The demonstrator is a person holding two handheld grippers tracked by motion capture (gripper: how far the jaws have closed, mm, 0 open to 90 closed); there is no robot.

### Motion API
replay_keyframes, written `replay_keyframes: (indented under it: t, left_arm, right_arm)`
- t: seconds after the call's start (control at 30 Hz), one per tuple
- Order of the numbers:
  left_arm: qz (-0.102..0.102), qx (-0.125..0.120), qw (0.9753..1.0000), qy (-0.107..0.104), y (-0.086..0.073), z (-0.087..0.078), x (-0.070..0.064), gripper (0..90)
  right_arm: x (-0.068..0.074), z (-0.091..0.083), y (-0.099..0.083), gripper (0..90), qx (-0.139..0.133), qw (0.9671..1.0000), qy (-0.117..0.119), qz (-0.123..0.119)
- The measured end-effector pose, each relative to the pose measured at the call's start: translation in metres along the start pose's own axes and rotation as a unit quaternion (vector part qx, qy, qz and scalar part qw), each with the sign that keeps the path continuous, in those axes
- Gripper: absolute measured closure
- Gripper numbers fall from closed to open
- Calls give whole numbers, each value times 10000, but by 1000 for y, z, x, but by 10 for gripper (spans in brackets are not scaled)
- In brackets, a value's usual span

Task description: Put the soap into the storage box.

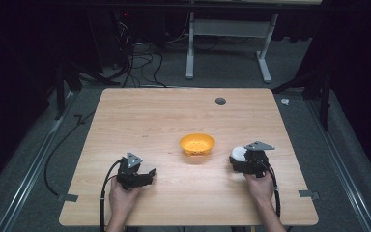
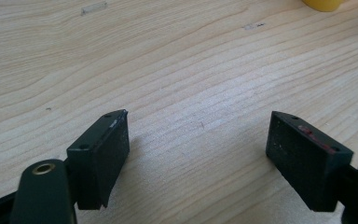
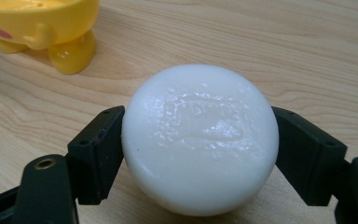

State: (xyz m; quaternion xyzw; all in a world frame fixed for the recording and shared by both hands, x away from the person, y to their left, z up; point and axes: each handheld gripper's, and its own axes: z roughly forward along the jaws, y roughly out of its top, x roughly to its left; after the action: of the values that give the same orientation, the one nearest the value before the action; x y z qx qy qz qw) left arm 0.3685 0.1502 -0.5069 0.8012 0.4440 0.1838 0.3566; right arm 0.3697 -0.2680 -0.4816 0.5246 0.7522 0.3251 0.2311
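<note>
White soap (image 3: 199, 140), yellow bowl (image 1: 197, 143), pale wood-grain table (image 1: 140, 116)

We note a wooden table (image 1: 140, 116) with a dark round grommet (image 1: 220, 101) near its far edge. Beyond it stand a white desk frame (image 1: 229, 38) and tangled cables (image 1: 140, 58) on grey floor.

The table (image 1: 140, 116) was pale wood with a fine straight grain and a smooth, matt finish, marked here and there by small scuffs. The yellow bowl (image 3: 42, 23) looked like glazed ceramic or hard plastic, glossy, with bright highlights on its stubby feet. The white round piece (image 3: 199, 137) had a waxy, soap-like surface, smooth with a soft sheen and a faint pressed stamp. The right gripper (image 3: 198, 154) and left gripper (image 2: 198, 158) had matt black plastic jaws, slightly dusty and scratched.
</note>
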Motion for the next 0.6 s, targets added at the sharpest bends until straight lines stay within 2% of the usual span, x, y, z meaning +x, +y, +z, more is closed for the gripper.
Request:
replay_keyframes:
  t: [0.17,0.6]
  left_arm:
    - [1,1,10000,-1,0,0,0,218]
    - [0,-9,10000,0,0,0,0,218]
  right_arm:
    - [5,-9,7,235,-102,9999,31,-118]
    - [16,-23,25,235,-301,9990,233,-237]
